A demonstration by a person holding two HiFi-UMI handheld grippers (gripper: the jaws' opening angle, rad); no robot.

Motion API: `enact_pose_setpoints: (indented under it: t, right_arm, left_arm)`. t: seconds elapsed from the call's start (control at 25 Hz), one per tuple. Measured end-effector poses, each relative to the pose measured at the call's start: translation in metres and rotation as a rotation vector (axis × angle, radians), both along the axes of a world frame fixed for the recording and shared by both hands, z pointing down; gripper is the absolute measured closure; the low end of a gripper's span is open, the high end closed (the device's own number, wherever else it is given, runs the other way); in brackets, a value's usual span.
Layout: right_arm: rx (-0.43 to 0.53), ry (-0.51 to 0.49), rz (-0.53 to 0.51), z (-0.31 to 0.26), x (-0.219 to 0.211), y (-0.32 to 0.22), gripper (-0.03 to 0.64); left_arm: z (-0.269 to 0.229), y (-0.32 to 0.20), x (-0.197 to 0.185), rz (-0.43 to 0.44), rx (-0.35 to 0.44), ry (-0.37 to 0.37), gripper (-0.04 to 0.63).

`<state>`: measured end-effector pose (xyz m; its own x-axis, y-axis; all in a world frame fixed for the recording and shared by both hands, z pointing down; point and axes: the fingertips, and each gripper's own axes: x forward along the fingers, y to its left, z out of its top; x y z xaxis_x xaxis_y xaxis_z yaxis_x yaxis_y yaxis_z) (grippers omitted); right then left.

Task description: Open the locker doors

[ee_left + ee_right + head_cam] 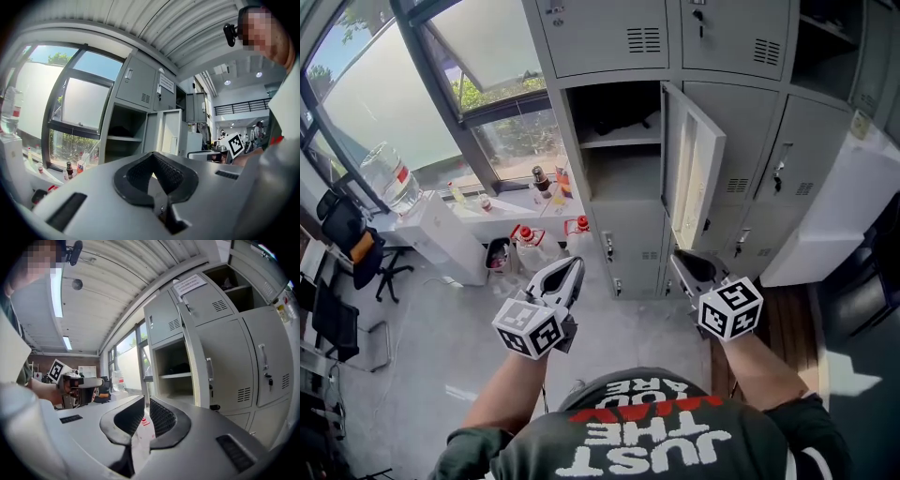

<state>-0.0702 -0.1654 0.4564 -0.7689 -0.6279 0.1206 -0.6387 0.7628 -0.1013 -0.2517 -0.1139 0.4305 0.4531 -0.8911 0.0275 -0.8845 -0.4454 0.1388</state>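
Note:
A bank of grey lockers (pixel 731 141) fills the head view's top. One middle door (pixel 694 176) stands swung out on its right hinge, and its shelved compartment (pixel 619 141) is bare to view. The doors around it, such as the one below (pixel 628 246), are closed. My left gripper (pixel 569 274) hovers in front of the lower lockers, touching nothing; its jaws (pixel 152 157) look shut and empty. My right gripper (pixel 682 265) is held just below the open door. Its jaws (pixel 144 399) stand a narrow slit apart with nothing between them.
A water jug (pixel 389 178) sits on a white stand at the left by the window. Small bottles line the sill (pixel 546 178) and the floor (pixel 523 239). An office chair (pixel 356 248) is at the far left, a white cabinet (pixel 839 220) at the right.

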Motion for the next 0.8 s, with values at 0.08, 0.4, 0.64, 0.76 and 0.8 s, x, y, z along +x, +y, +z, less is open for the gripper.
enact_pose_setpoints:
  t: [0.08,0.4,0.64,0.76,0.8]
  right_arm:
    - [0.000,0.000,-0.005,0.000,-0.014,0.000,0.565]
    - [-0.021,-0.010,-0.007,0.009,-0.088,0.001,0.581]
    - [-0.025,-0.022,0.018,0.002,-0.127,-0.001,0.583]
    - [-0.019,-0.010,0.033,-0.001,-0.129,0.000,0.583]
    - [-0.019,-0.008,0.041,-0.001,-0.128,-0.001,0.583]
  left_arm:
    - [0.002,0.000,-0.012,0.004,0.003,-0.001,0.589]
    - [0.014,0.003,-0.080,0.038,-0.003,0.010,0.589]
    - [0.012,-0.002,-0.114,0.084,0.008,0.010,0.589]
    - [0.011,-0.003,-0.119,0.099,0.014,0.022,0.589]
    - [0.011,-0.003,-0.119,0.105,0.017,0.024,0.589]
